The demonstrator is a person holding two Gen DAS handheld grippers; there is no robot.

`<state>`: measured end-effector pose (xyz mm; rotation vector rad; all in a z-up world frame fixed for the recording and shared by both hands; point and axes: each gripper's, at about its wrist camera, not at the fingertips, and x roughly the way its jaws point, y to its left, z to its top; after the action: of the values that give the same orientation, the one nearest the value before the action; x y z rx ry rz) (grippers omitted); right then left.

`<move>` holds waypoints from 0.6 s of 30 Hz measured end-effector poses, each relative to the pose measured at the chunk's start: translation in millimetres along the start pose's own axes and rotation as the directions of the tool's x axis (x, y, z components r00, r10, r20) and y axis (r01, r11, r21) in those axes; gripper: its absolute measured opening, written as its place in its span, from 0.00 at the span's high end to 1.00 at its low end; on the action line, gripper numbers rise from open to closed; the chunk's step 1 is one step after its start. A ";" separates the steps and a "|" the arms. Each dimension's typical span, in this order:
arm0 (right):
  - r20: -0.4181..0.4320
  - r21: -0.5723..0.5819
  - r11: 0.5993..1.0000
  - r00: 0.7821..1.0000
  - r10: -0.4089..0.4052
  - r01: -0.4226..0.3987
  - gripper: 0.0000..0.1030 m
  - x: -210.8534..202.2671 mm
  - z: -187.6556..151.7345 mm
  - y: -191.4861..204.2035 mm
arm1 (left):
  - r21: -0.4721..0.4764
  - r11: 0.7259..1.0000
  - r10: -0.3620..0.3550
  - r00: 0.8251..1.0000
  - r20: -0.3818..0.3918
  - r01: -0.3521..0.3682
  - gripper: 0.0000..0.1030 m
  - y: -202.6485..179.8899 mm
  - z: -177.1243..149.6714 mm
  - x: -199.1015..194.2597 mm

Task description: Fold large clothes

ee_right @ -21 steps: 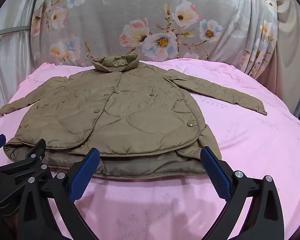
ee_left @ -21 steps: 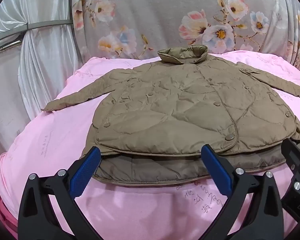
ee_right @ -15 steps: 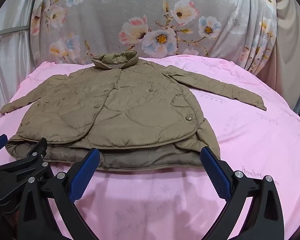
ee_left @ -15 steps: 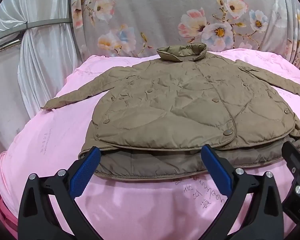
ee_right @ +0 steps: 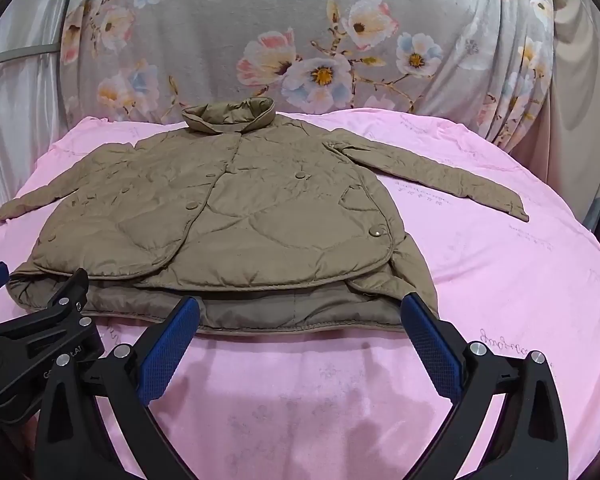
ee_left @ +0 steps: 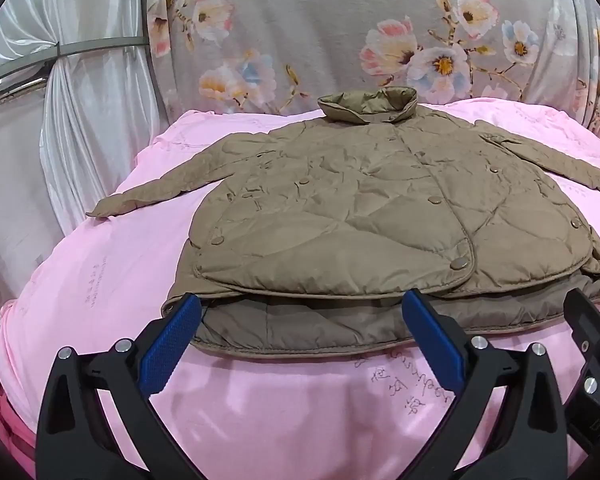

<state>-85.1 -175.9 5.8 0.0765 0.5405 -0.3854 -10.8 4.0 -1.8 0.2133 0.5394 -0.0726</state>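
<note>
A tan quilted jacket (ee_left: 360, 220) (ee_right: 228, 220) lies flat and face up on a pink bedcover, collar at the far side, both sleeves spread outward. Its hem faces me, with the darker back layer showing under the front panels. My left gripper (ee_left: 300, 320) hangs open just short of the hem's left half, nothing between its blue pads. My right gripper (ee_right: 300, 320) hangs open before the hem's right half, likewise empty. Each gripper shows at the edge of the other's view.
The pink bedcover (ee_left: 100, 280) (ee_right: 500, 280) extends around the jacket on every side. A grey floral cloth (ee_left: 340, 32) hangs behind the bed. White curtains (ee_left: 80, 120) and a metal rail stand at the left; a beige curtain (ee_right: 580, 120) at the right.
Both grippers have drawn back and risen a little, so the jacket sits slightly higher and farther in both views. Their jaws stayed wide open.
</note>
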 end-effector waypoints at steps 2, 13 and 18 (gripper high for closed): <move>0.001 -0.001 1.000 1.000 0.000 0.000 0.05 -0.2 0.0 -0.4 | 0.002 1.000 -0.001 1.000 0.002 0.001 0.05 -1.1 -1.0 -1.2; 0.001 -0.002 1.000 1.000 0.000 0.000 0.05 0.0 0.1 -0.4 | 0.000 1.000 -0.004 1.000 -0.003 0.004 0.05 0.9 1.9 1.8; 0.000 -0.002 1.000 1.000 -0.001 0.001 0.05 -0.1 0.8 -0.2 | 0.002 1.000 -0.004 1.000 -0.002 0.004 0.05 1.1 1.6 1.5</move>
<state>-84.8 -176.2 6.5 0.0740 0.5407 -0.3863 -8.6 4.7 -1.0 0.2142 0.5418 -0.0765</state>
